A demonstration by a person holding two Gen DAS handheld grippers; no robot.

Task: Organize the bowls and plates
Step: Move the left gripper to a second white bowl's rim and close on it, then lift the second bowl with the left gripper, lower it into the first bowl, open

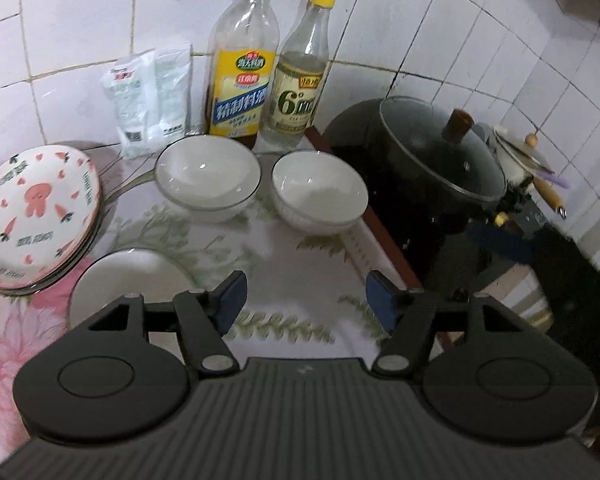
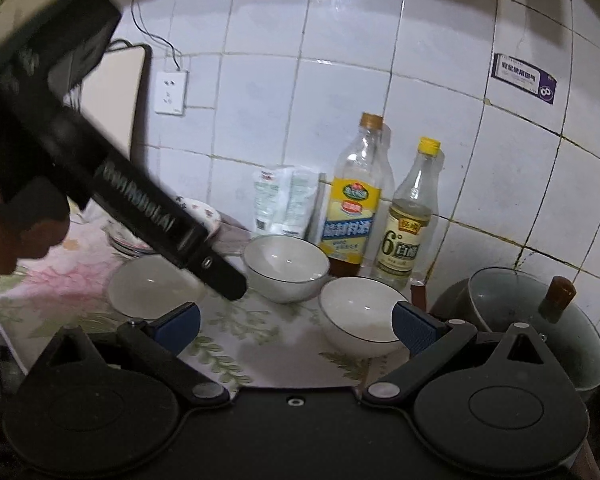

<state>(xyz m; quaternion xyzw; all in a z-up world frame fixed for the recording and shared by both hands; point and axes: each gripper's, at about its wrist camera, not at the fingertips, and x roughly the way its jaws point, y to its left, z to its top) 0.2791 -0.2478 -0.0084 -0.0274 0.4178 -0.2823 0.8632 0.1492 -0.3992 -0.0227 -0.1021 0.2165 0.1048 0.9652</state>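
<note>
Three white bowls with dark rims stand upright on the floral cloth: a back bowl (image 1: 208, 178) (image 2: 286, 268), a right bowl (image 1: 320, 196) (image 2: 360, 314) and a near-left bowl (image 1: 128, 280) (image 2: 152, 286). An upturned bowl with pink cartoon print (image 1: 36, 208) lies on a stack of plates (image 2: 128, 242) at the left. My left gripper (image 1: 306, 300) is open and empty, above the cloth in front of the bowls. My right gripper (image 2: 296, 330) is open and empty; its right finger sits just in front of the right bowl. The left gripper's body (image 2: 100, 160) crosses the right wrist view.
Two bottles (image 1: 242, 64) (image 1: 300, 76) and white packets (image 1: 148, 100) stand against the tiled wall behind the bowls. A dark pot with a glass lid (image 1: 432, 152) (image 2: 536, 320) sits on the stove to the right. A wall socket (image 2: 171, 92) is at the back left.
</note>
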